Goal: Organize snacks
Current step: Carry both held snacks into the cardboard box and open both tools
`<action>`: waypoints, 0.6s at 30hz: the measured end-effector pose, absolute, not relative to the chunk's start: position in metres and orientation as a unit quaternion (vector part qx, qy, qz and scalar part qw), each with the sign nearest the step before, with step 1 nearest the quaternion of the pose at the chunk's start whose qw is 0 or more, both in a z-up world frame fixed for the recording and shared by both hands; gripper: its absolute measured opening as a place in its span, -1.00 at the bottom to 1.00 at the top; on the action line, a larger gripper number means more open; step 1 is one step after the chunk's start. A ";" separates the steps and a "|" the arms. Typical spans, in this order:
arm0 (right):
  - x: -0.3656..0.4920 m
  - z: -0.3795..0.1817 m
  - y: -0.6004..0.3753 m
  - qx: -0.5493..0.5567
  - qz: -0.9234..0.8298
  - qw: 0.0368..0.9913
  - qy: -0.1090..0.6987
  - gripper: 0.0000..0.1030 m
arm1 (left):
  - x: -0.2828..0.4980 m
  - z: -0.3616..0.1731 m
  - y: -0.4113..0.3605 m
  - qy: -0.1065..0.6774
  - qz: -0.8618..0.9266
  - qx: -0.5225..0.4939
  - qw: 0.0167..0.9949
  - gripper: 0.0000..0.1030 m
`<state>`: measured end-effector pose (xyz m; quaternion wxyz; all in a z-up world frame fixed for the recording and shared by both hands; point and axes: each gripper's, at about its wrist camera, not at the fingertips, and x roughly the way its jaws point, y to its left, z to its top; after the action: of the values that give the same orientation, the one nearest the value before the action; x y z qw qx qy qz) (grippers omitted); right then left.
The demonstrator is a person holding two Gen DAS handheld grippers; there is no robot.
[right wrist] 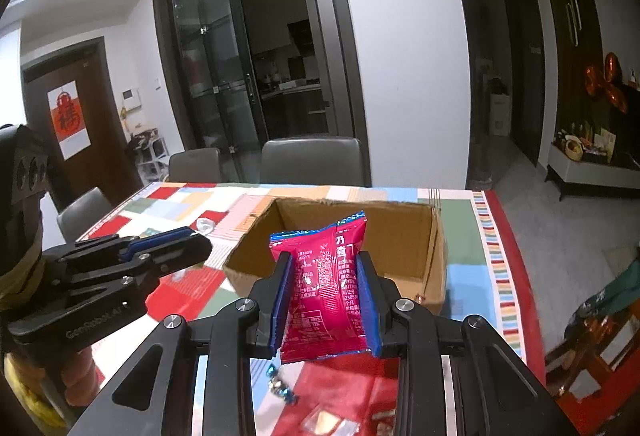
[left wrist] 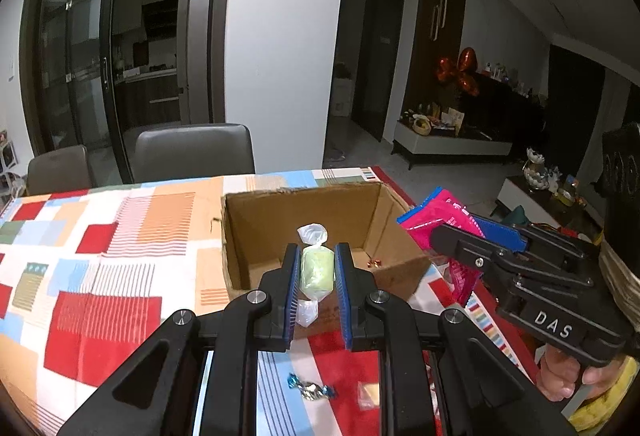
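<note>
My left gripper is shut on a pale green candy in a clear twisted wrapper, held above the near wall of an open cardboard box. My right gripper is shut on a red snack packet with blue sealed edges, held upright in front of the same cardboard box. In the left wrist view the right gripper comes in from the right with the packet at the box's right corner. In the right wrist view the left gripper shows at the left.
A patchwork tablecloth covers the table. A blue-wrapped candy and a small clear packet lie on it near me; a small orange item lies inside the box. Grey chairs stand at the far edge. A hand holds the right gripper.
</note>
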<state>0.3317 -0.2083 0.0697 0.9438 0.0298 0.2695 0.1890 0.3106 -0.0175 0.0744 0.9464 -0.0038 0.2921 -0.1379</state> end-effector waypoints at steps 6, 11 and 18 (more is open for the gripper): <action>0.360 0.068 -0.211 0.026 0.186 0.943 0.274 -0.38 | 0.337 0.072 -0.019 0.295 -0.135 0.001 0.946 -0.65; 0.378 0.064 -0.213 0.028 0.187 0.943 0.274 -0.38 | 0.357 0.069 -0.023 0.297 -0.133 0.004 0.946 -0.65; 0.402 0.052 -0.216 0.033 0.179 0.941 0.284 -0.36 | 0.381 0.061 -0.029 0.303 -0.124 0.011 0.945 -0.61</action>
<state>0.4018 -0.2165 0.0515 0.9415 0.0330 0.2840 0.1785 0.3808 -0.0295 0.0610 0.9449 0.0108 0.3028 -0.1242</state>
